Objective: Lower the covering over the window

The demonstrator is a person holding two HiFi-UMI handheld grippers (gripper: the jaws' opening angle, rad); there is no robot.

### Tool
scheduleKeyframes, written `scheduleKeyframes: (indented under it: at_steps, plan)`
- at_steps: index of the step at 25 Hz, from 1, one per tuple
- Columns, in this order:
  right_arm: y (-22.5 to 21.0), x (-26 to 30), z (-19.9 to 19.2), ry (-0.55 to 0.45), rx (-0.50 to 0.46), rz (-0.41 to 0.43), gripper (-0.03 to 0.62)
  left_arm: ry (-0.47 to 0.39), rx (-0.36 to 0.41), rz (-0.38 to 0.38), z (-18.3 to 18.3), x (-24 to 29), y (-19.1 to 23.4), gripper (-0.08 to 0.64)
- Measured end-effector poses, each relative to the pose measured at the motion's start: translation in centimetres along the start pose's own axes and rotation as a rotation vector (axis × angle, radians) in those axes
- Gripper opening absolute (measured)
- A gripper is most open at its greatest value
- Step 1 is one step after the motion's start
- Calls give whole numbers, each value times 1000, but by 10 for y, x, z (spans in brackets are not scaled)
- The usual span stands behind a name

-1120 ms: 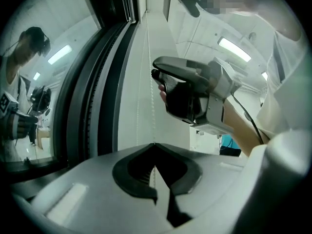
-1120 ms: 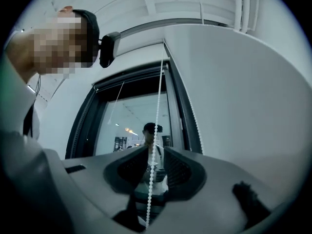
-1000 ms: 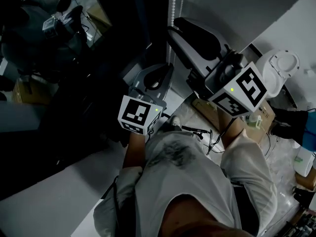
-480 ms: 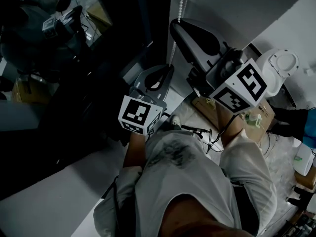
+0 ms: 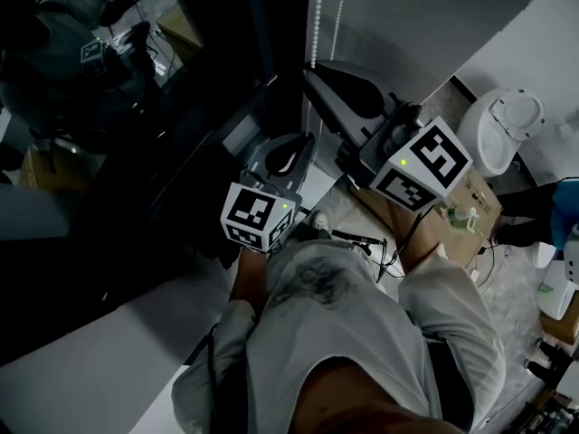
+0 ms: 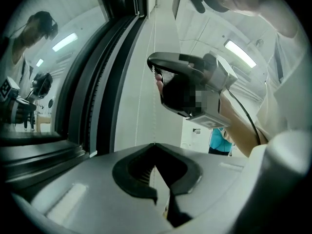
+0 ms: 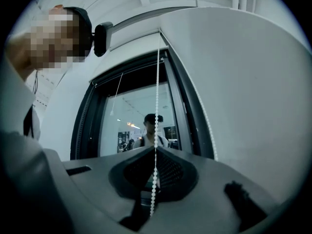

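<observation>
Two strands of a white bead chain [image 5: 315, 16] hang beside the dark window [image 5: 136, 107]. One strand of the bead chain [image 7: 157, 82] runs down through my right gripper [image 7: 156, 149], whose jaws are shut on it. The other strand [image 7: 207, 121] hangs free to the right. In the head view the right gripper [image 5: 313, 74] is the higher one, close to the window frame. Just below it, my left gripper [image 5: 306, 143] is also shut. The thin chain [image 6: 155, 57] rises from the closed tip of the left gripper [image 6: 154, 144]. The covering itself is not clearly seen.
A white wall [image 5: 434, 16] stands right of the window frame. Below me on the floor are a cardboard box [image 5: 452, 215], loose cables [image 5: 362, 240] and a white lidded object [image 5: 507, 120]. A person in blue [image 5: 565, 202] stands at the far right.
The right gripper's jaws have closed on the bead chain, and that gripper has shifted a little to the left. The left gripper has hardly moved.
</observation>
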State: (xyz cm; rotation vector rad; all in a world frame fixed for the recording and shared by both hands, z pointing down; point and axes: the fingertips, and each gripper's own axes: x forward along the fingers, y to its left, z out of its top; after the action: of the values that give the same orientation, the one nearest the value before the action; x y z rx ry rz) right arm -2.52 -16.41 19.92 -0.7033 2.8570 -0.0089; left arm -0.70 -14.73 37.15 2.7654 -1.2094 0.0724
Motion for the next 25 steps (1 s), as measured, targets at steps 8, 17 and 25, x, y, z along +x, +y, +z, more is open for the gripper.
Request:
scheduleKeyframes:
  at_steps: [8,17,25]
  plan:
    - [5,-4,-43,76,58,8,18,92,-40,4,-44,-4,1,8]
    - [10,-15,-88,145,128,11,18,174,-82,2,-89,-8,-2,8]
    - [12,-27,-134,209,205,-8,17,230,-98,-27,-127,-20,-12,9]
